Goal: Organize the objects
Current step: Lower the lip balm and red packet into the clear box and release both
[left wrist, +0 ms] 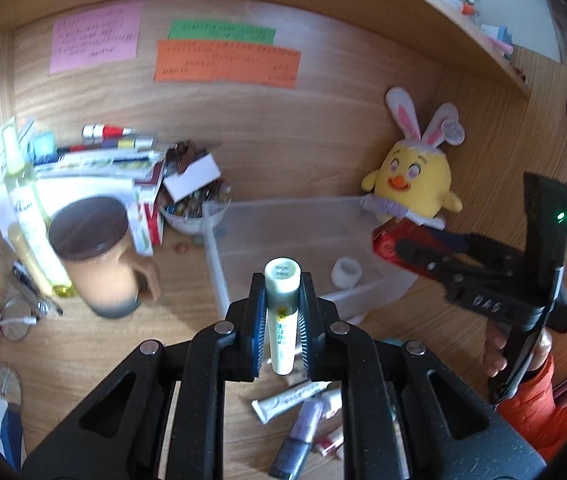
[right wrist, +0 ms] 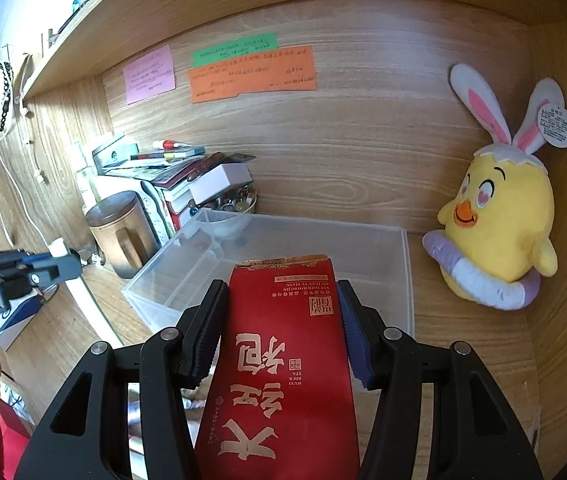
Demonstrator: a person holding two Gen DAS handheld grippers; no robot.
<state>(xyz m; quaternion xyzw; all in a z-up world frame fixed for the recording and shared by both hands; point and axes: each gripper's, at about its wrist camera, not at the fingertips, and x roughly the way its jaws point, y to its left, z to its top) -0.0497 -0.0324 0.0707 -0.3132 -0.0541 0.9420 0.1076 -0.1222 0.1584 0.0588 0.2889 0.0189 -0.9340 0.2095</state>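
Left gripper (left wrist: 282, 322): jaws closed on a slim pale tube (left wrist: 281, 312) with a cream cap, the tube standing lengthwise between the pads, cap end jutting forward past the fingertips. Right gripper (right wrist: 281, 334): jaws clamped on a red tea packet (right wrist: 279, 368) with gold characters, the packet gripped by its long edges and its torn top reaching forward past the fingertips. Clear plastic bin (right wrist: 399, 264): ahead of and below both tools, open-topped; a small white round item (left wrist: 346, 273) lay inside it, just right of the tube's cap as the left camera saw it. The red packet's front end hung over the bin's near side. Beneath the left gripper, on the desk: a loose cluster of small tubes (left wrist: 295, 400) and a purple bottle (left wrist: 301, 436). Left of the bin: a brown lidded mug (left wrist: 101, 256), a small bowl of trinkets (left wrist: 193, 212), stacked books and boxes (left wrist: 103, 168), a tall pale bottle (left wrist: 29, 220), eyeglasses (left wrist: 15, 322). Right of the bin: a yellow plush chick with rabbit ears (right wrist: 499, 216), propped in the corner. Surface: light wood-grain desk (left wrist: 291, 152) set in an alcove of the same wood, a shelf (left wrist: 463, 20) overhead. Back panel: pink note (right wrist: 149, 74), green note (right wrist: 233, 52), orange note (right wrist: 251, 74). The person's hand (left wrist: 497, 354) and an orange sleeve (left wrist: 539, 404) showed at the right gripper's handle.
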